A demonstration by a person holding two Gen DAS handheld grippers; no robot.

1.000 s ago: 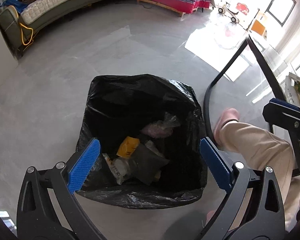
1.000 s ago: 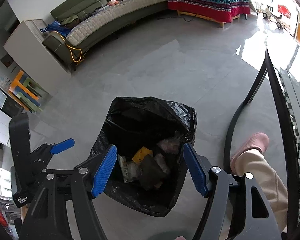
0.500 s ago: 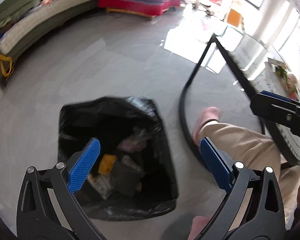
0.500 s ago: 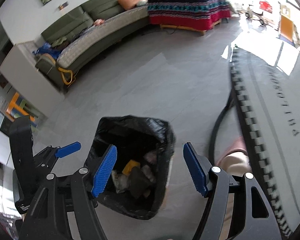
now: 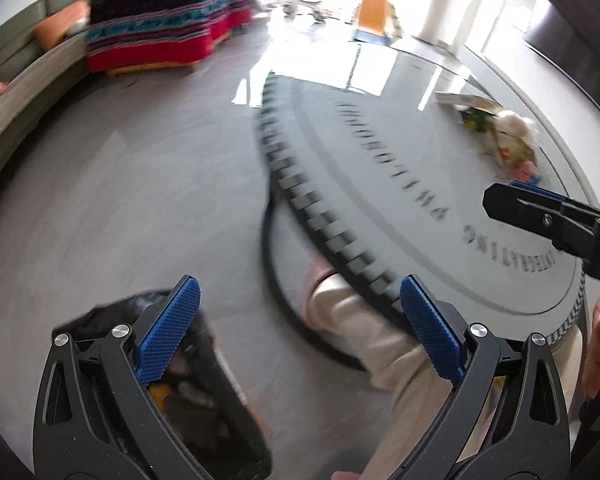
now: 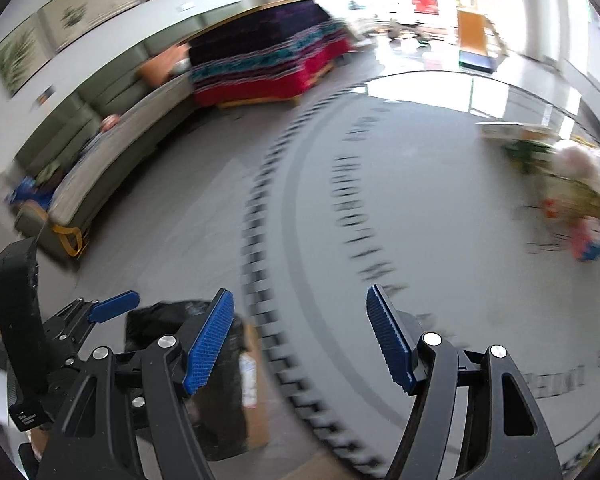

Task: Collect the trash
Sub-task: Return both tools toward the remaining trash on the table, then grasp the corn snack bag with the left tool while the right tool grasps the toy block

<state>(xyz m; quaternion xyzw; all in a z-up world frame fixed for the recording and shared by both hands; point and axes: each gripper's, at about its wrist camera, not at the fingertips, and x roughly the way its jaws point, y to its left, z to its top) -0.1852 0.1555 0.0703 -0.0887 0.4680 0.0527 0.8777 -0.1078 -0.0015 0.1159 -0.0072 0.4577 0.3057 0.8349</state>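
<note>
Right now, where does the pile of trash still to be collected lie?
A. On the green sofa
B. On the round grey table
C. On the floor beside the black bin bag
B: the pile of trash lies on the round grey table, at its far right side.

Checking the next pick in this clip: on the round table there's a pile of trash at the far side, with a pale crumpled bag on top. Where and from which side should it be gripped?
Judging from blurred frames: pinch the crumpled bag at its puffed top, coming from above on the near side with the open right gripper. It sits highest on the trash pile, with bare table in front, so that approach looks unobstructed.
</note>
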